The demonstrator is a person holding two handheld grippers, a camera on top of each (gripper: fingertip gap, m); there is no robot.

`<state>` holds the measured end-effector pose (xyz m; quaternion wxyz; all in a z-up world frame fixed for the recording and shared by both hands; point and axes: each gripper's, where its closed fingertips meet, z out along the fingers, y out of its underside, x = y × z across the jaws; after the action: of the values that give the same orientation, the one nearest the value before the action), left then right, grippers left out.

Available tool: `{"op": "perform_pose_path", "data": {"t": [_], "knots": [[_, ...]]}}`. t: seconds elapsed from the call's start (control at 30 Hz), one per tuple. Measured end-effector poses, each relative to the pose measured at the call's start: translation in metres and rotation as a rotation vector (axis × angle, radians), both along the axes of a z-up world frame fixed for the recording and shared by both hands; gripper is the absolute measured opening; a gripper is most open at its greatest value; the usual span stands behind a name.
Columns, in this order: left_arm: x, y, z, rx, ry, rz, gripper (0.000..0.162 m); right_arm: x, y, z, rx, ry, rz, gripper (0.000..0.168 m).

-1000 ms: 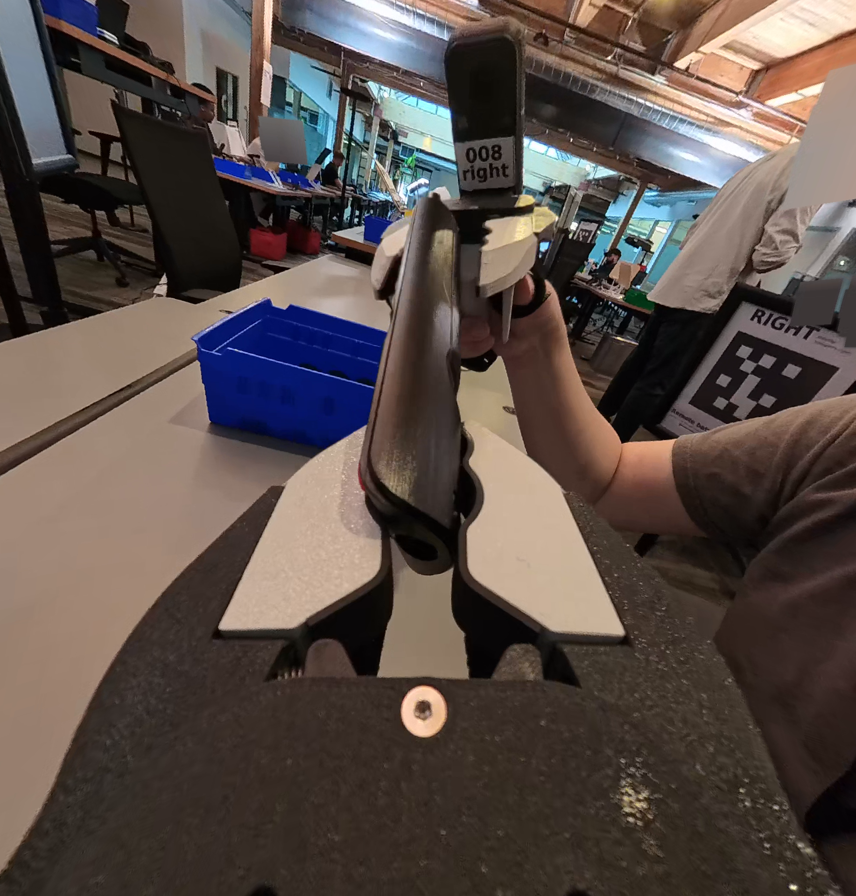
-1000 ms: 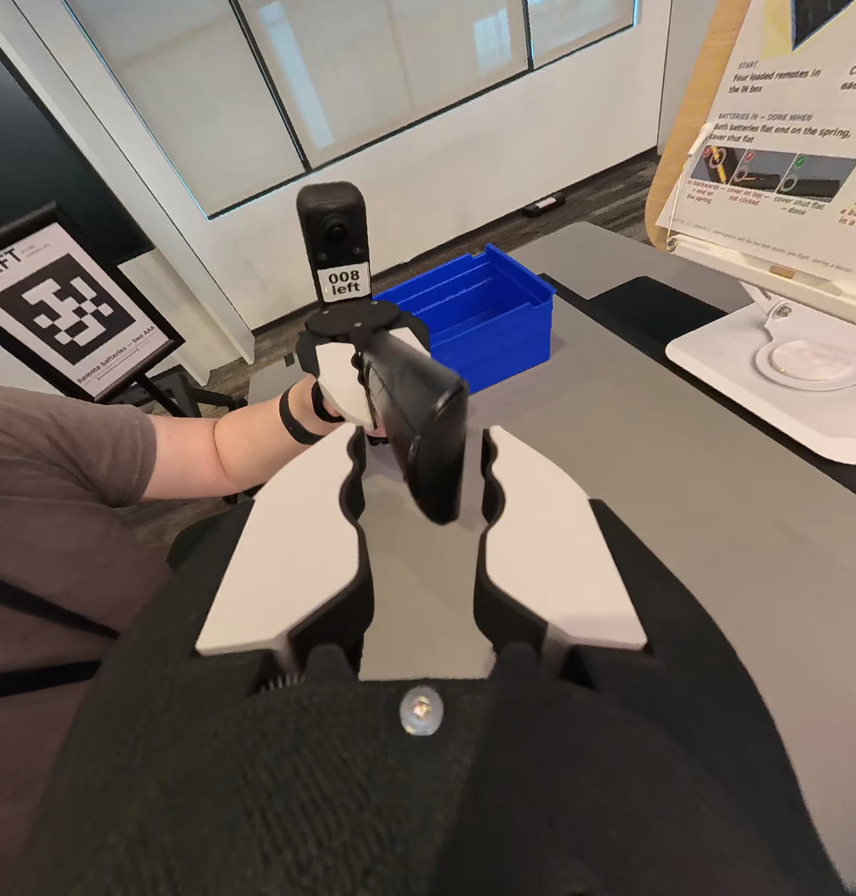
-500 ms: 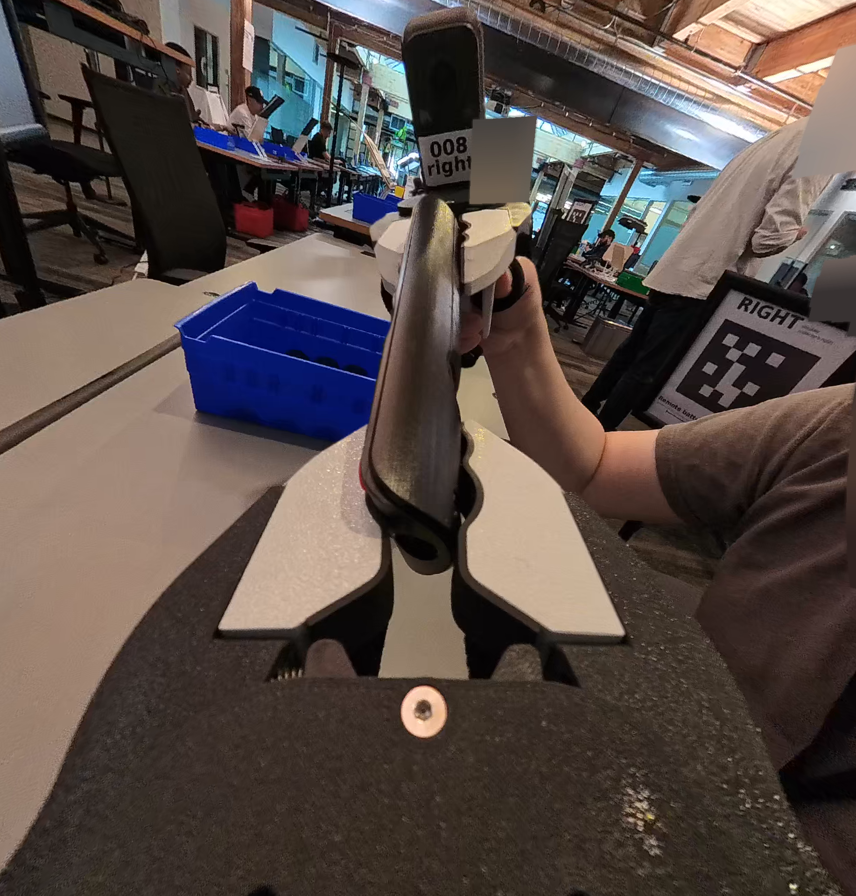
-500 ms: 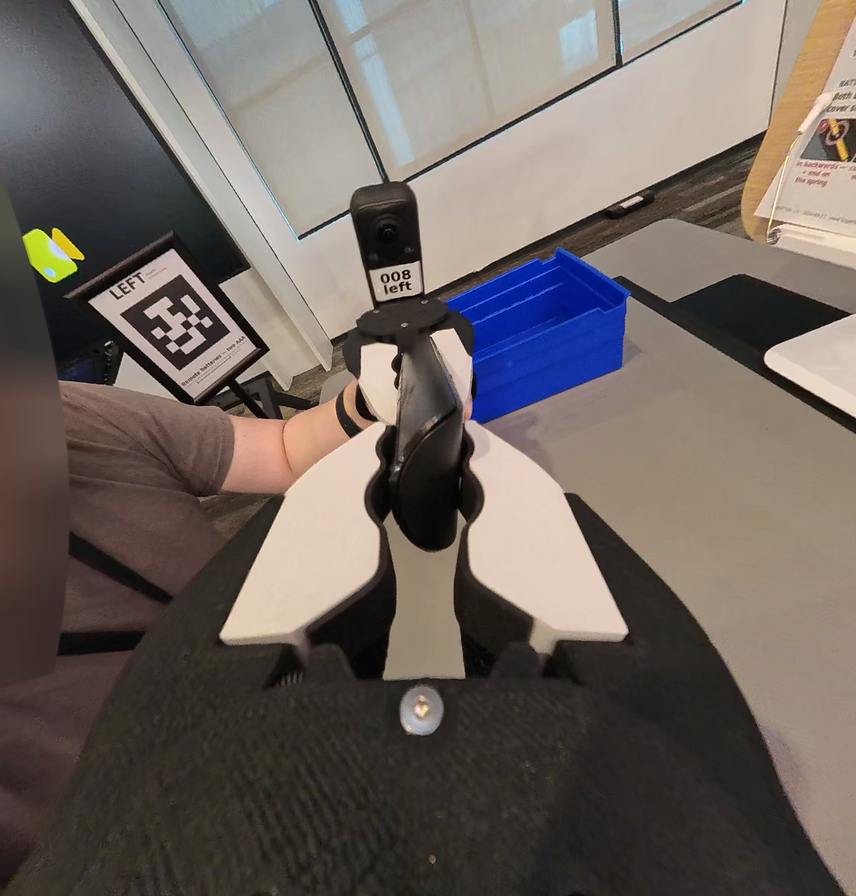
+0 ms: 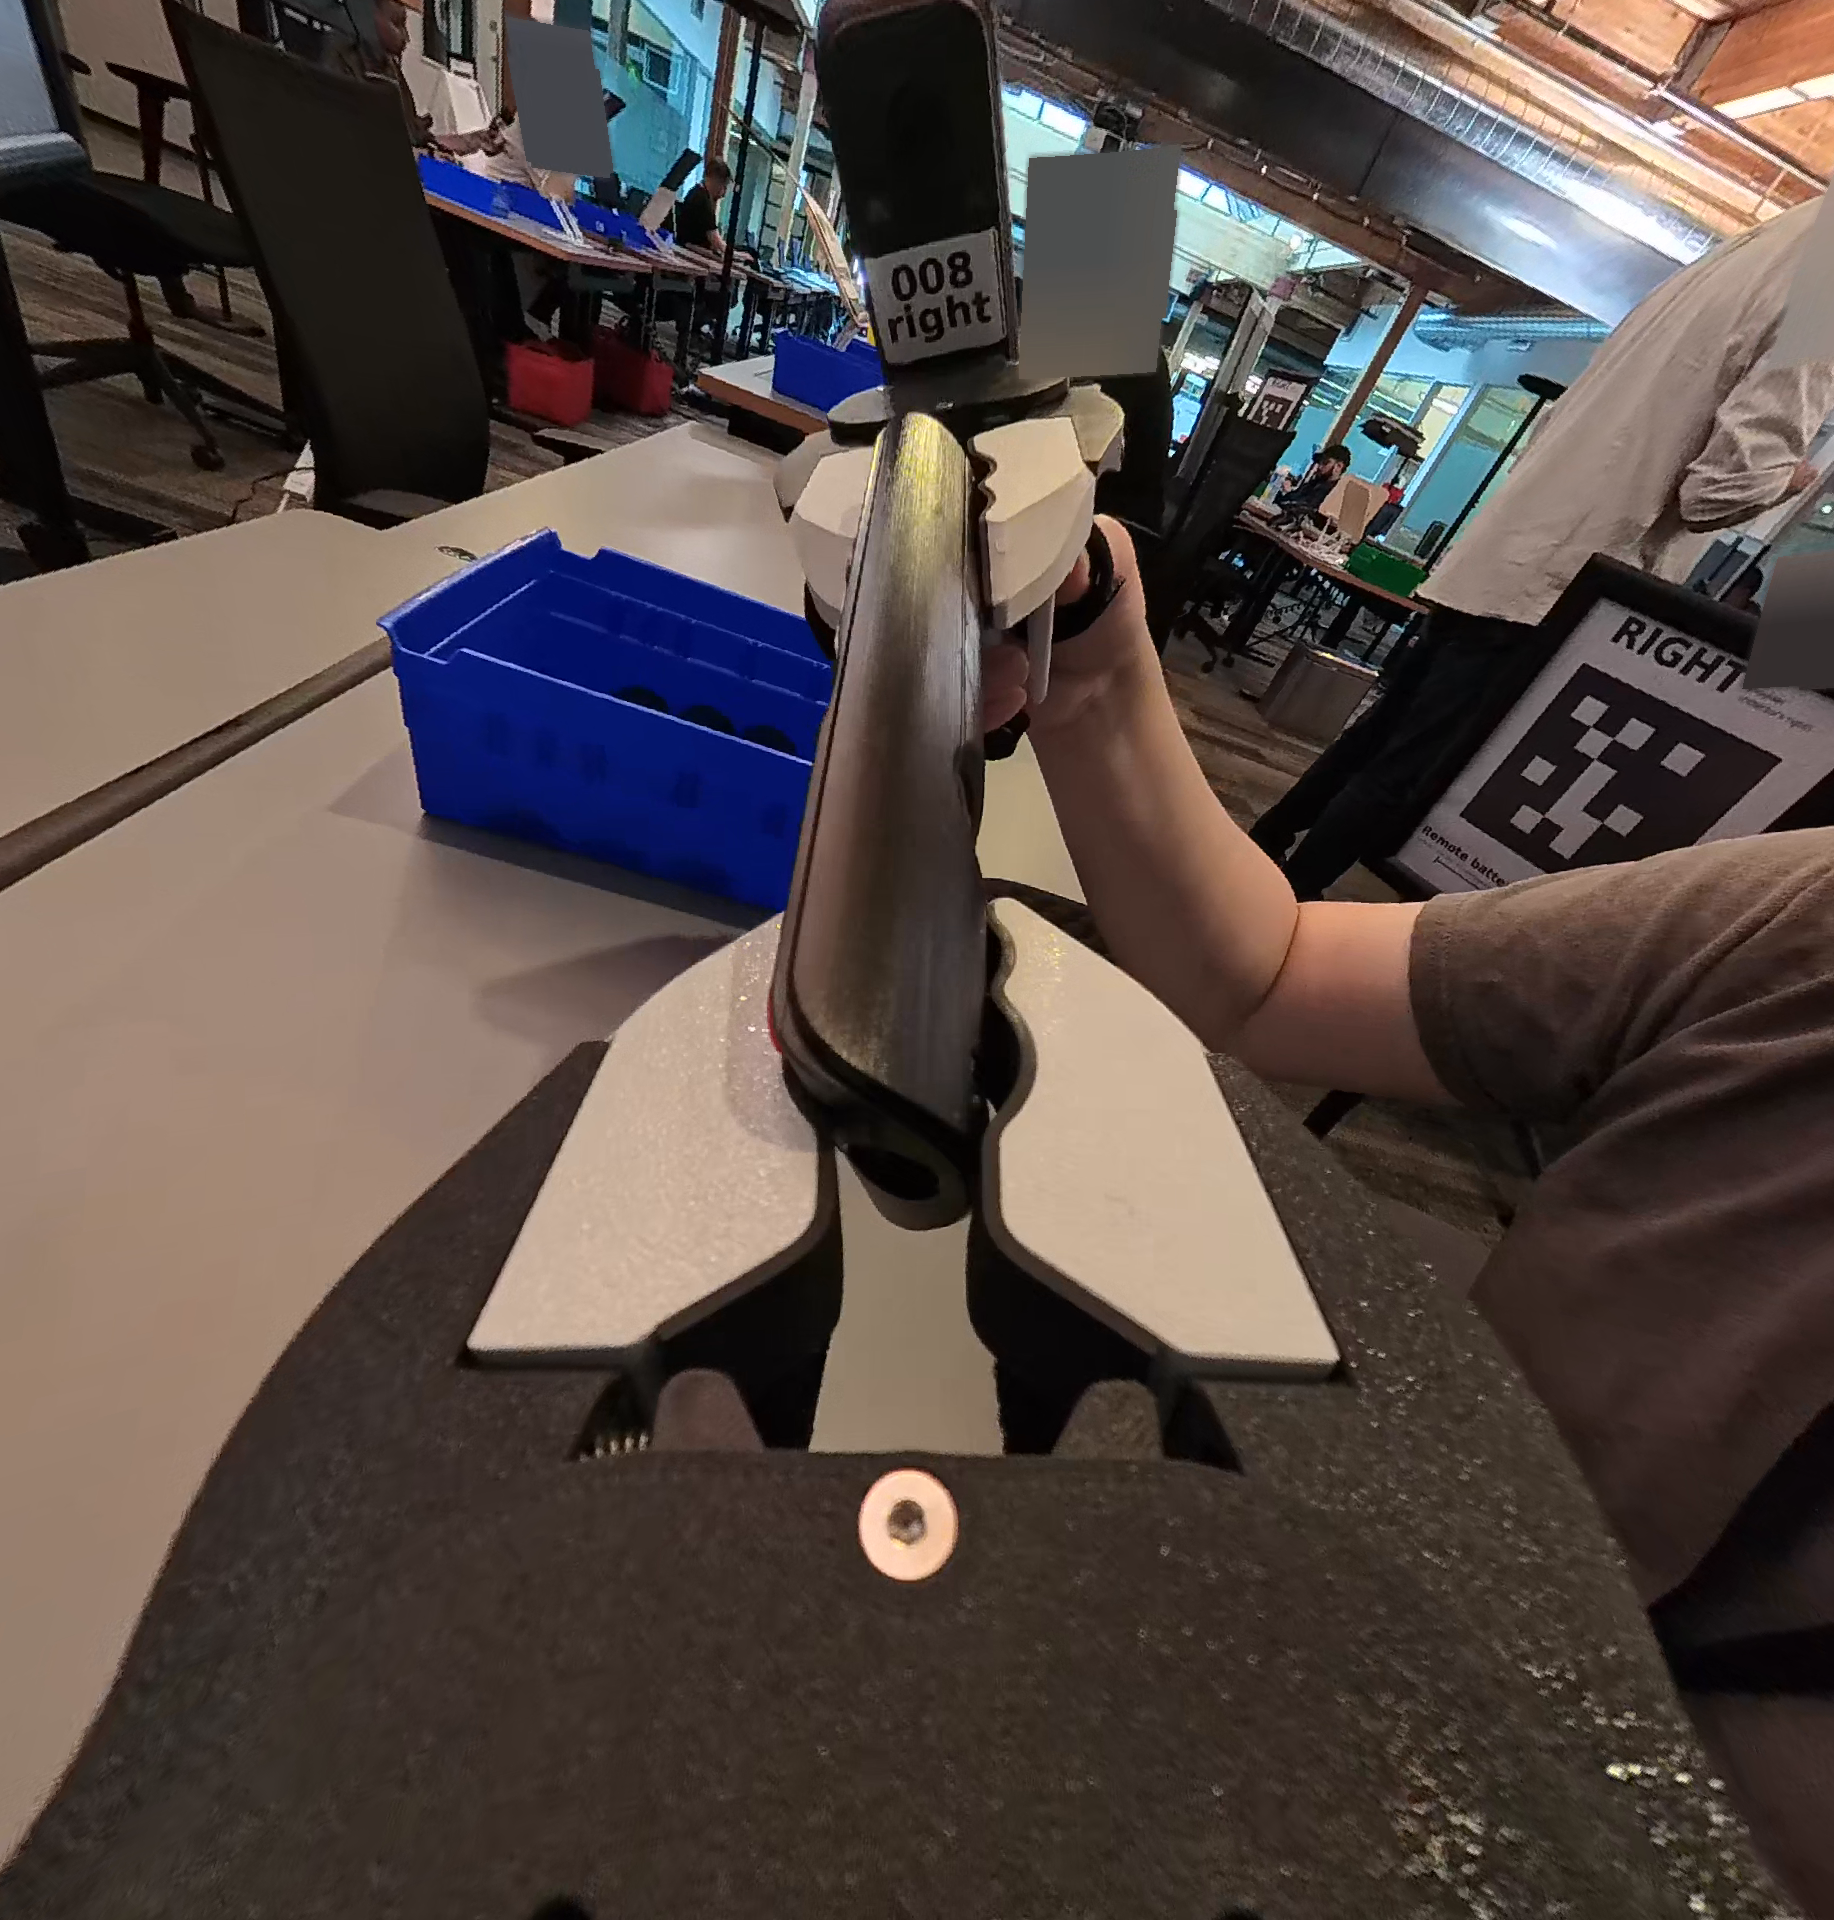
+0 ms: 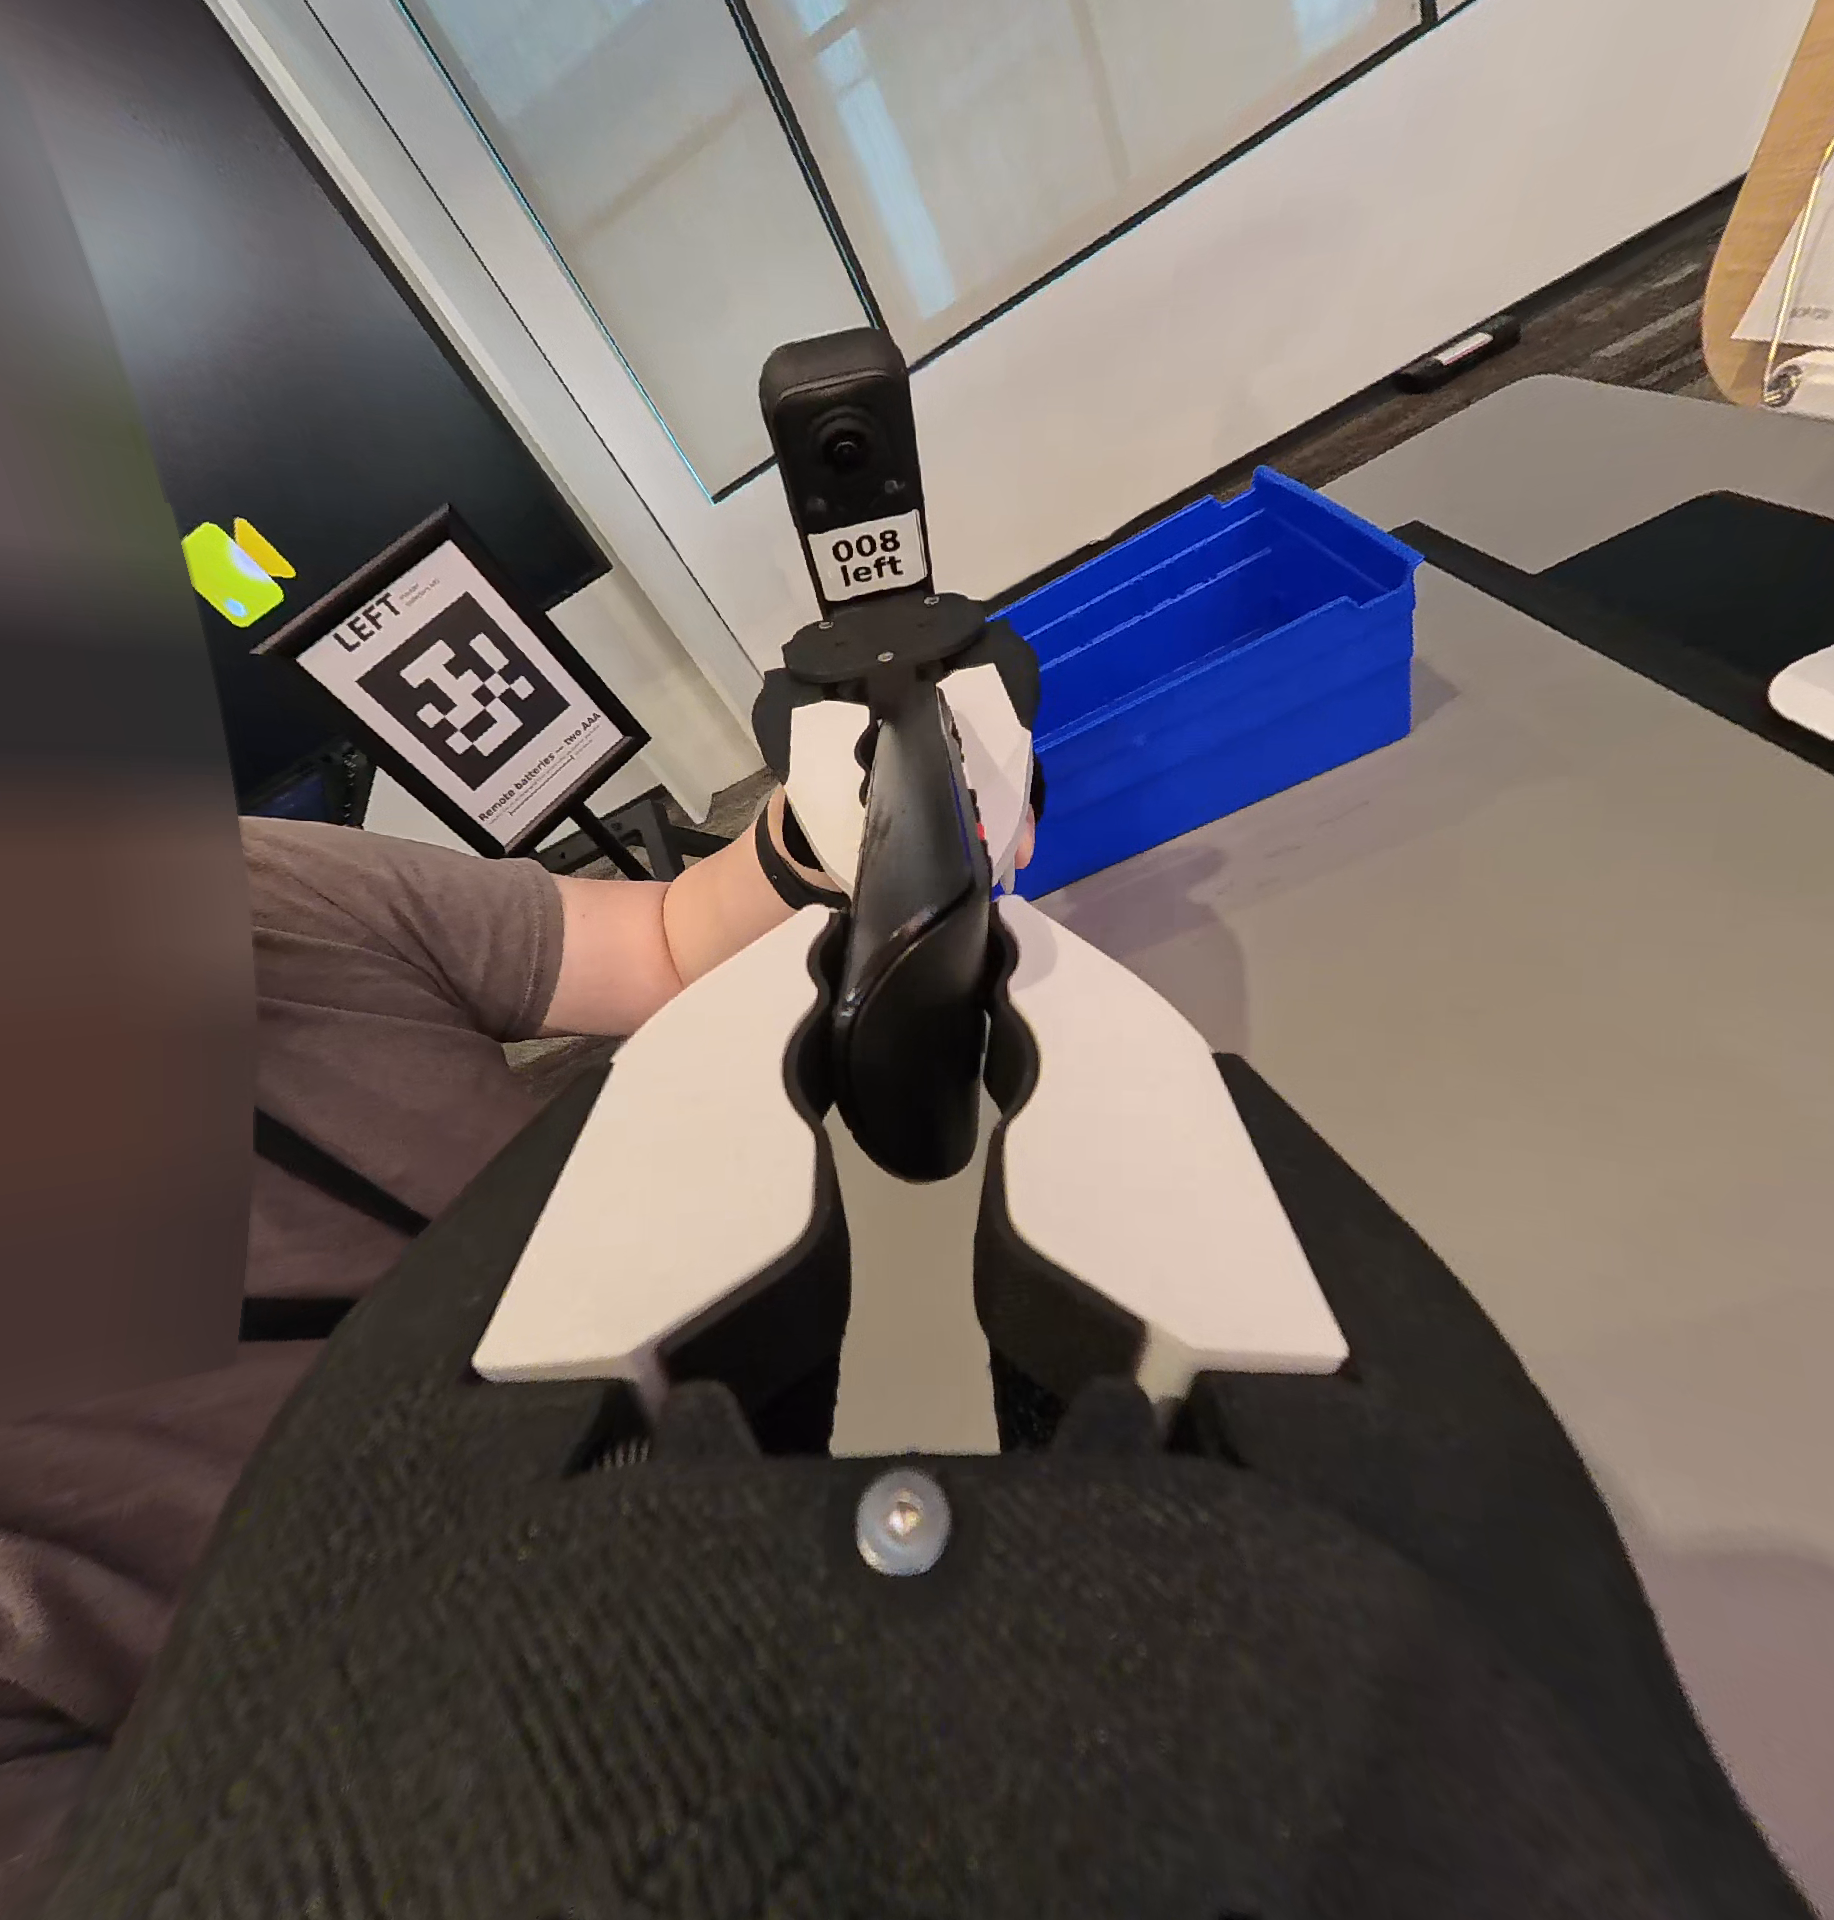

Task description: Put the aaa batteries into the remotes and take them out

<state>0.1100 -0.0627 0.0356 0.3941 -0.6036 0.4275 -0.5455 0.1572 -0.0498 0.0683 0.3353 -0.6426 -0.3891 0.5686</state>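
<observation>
One black remote is held in the air between both grippers, above the grey table. My left gripper is shut on its near end in the left wrist view. My right gripper is clamped on its far end there. In the right wrist view my right gripper is shut on the remote's rounded end, and the left gripper holds the other end. The remote is on edge, with its button face turned sideways. No batteries are in view.
A blue bin with dark items inside stands on the table behind the remote. Another blue bin stands at the table's far edge. Marker signs stand off the table. A person stands at the right.
My right gripper was open around the remote's end one second ago and has closed on it. The left gripper has kept its hold. Both grippers have lined up along the remote.
</observation>
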Motion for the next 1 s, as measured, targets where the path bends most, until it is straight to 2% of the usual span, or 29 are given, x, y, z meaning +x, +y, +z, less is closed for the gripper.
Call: {"op": "perform_pose_path", "data": {"t": [0.17, 0.23, 0.3, 0.4, 0.47, 0.67, 0.8, 1.0], "knots": [[0.001, 0.003, 0.0, -0.009, -0.001, 0.036, 0.024, 0.0, 0.007, 0.002, -0.007, 0.043, -0.01, 0.026], [0.001, 0.008, 0.002, -0.032, -0.024, 0.075, 0.024, -0.001, 0.019, 0.007, 0.0, 0.101, -0.096, 0.031], [0.001, 0.015, -0.003, -0.03, -0.008, 0.122, 0.024, 0.0, 0.037, 0.003, 0.048, 0.066, -0.24, 0.074], [0.0, 0.023, -0.007, -0.042, -0.012, 0.177, 0.024, 0.0, 0.051, -0.002, 0.199, -0.053, -0.414, 0.109], [0.001, 0.026, -0.007, -0.046, -0.031, 0.206, 0.023, -0.005, 0.053, -0.002, 0.262, -0.101, -0.483, 0.12], [0.006, 0.03, -0.01, 0.093, 0.013, 0.318, 0.024, -0.014, 0.064, -0.02, 0.368, -0.249, -0.652, 0.125], [0.006, 0.03, -0.006, 0.133, -0.004, 0.367, 0.024, -0.011, 0.065, -0.006, 0.541, -0.256, -0.762, 0.126], [0.002, 0.035, -0.004, 0.188, 0.01, 0.437, 0.024, -0.013, 0.061, 0.0, 0.651, -0.271, -0.809, 0.124]]}}
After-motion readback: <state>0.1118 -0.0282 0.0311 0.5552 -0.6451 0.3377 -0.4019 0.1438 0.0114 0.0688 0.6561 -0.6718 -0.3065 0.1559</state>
